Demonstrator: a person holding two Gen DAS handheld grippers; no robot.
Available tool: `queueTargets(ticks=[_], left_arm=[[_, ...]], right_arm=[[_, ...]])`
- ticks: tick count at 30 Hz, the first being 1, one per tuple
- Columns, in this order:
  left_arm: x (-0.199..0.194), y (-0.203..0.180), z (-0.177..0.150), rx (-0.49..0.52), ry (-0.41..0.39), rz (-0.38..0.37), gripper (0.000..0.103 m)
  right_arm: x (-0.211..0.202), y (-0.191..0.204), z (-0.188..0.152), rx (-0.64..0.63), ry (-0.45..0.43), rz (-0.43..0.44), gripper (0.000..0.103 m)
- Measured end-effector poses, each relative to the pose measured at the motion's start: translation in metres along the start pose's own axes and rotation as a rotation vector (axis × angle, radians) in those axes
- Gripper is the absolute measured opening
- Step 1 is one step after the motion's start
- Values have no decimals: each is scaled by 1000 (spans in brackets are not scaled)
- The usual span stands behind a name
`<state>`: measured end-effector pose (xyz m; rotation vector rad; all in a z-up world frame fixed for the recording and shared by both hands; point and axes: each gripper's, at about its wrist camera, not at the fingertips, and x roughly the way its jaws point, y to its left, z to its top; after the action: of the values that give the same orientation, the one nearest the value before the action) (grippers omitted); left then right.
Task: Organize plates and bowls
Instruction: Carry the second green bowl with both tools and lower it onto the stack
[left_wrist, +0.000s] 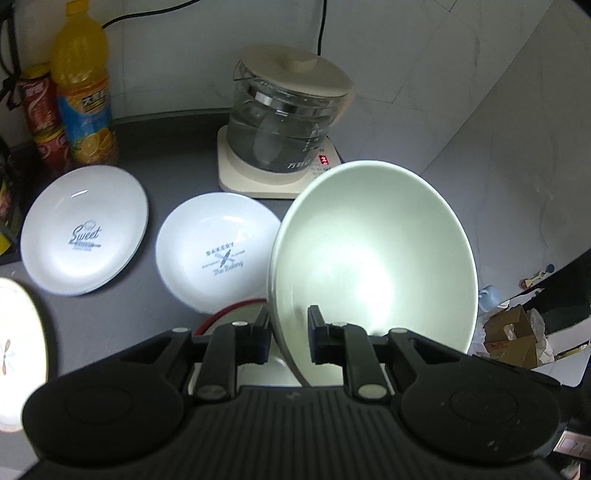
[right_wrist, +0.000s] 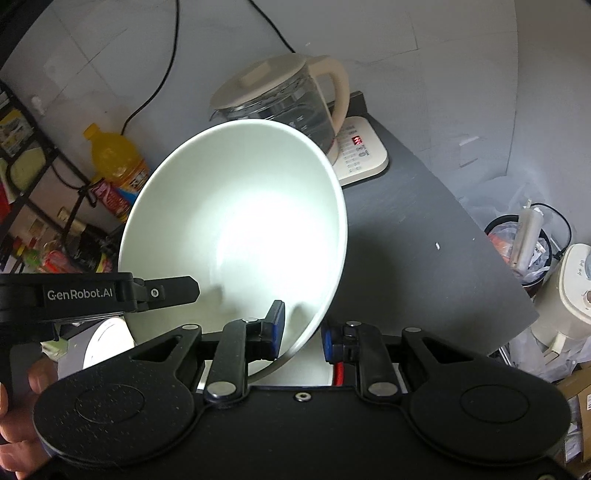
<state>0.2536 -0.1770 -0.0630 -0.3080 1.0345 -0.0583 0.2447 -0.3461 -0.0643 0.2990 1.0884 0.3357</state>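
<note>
Bowl: a white bowl is held off the dark counter, tilted, its open side turned toward both cameras.
Left gripper: the left gripper is clamped on the bowl's near rim, one finger outside the wall and one inside; the narrow gap is filled by the rim.
Right gripper: the right gripper is closed on the opposite part of the same rim, the wall passing between its blue pads.
Reason for hold: the two-sided pinch is judged to keep a wide, smooth bowl from swinging during carrying.
Plates: two printed white plates lie flat side by side on the counter, apart from each other; they are judged awaiting stacking.
Other ware: a red-rimmed dish is partly seen beneath the bowl; contact cannot be told.
Hazard: a glass kettle on its base stands close behind the bowl; clearance is advised.
Task stage: judged to be mid-carry, bowl not yet set down.
</note>
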Motion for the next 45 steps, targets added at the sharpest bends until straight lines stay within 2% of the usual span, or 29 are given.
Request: queueTargets(ticks=[10,22,29,36,45], left_arm=[[-4,18,-24,-62,28,17,17],[12,41,-47,-119,97,30,17],[23,50,-50,-144,140,30,17],[29,53,-51,-145,162,71,20],[23,63,-47,-158,138,104,21]], right_arm=[[4,6,-26,-16,56,26,21],[21,12,-45,-23,136,20,21],[31,11,-53,-2,175,10,22],[41,6,-50,60,204,21,22],[49,1,-48,81,200,-6,21]])
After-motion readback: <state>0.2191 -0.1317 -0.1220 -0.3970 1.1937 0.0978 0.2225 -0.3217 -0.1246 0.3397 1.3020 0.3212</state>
